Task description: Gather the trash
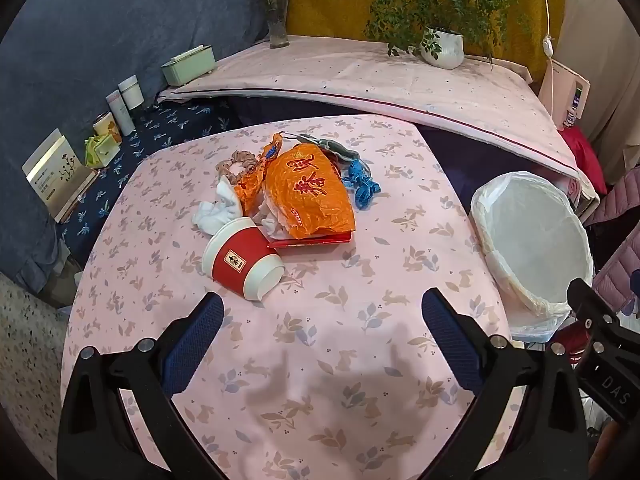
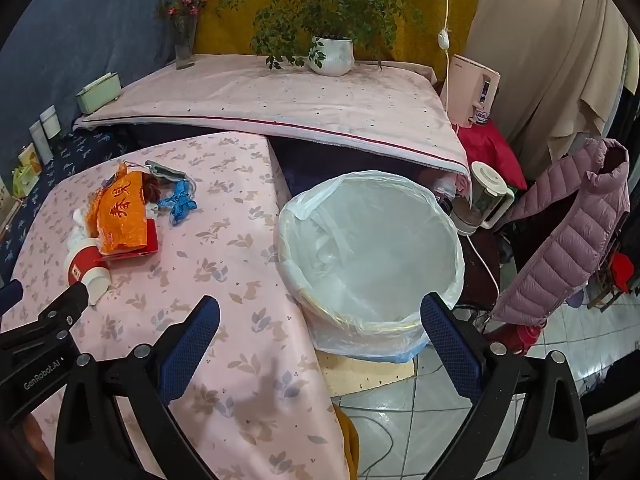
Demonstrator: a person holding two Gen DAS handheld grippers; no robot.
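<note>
We see the left gripper (image 1: 322, 314) wide open, holding nothing, above the pink tablecloth (image 1: 320, 380). Right gripper (image 2: 320, 320) also wide open and empty, over the table edge and bin (image 2: 372, 240). Trash sits piled mid-table: red cup (image 1: 242, 262) on its side, orange bag (image 1: 310, 196), white tissue (image 1: 218, 208), blue scrap (image 1: 362, 186). The lined bin stands just beside the table, right of the pile.
</note>
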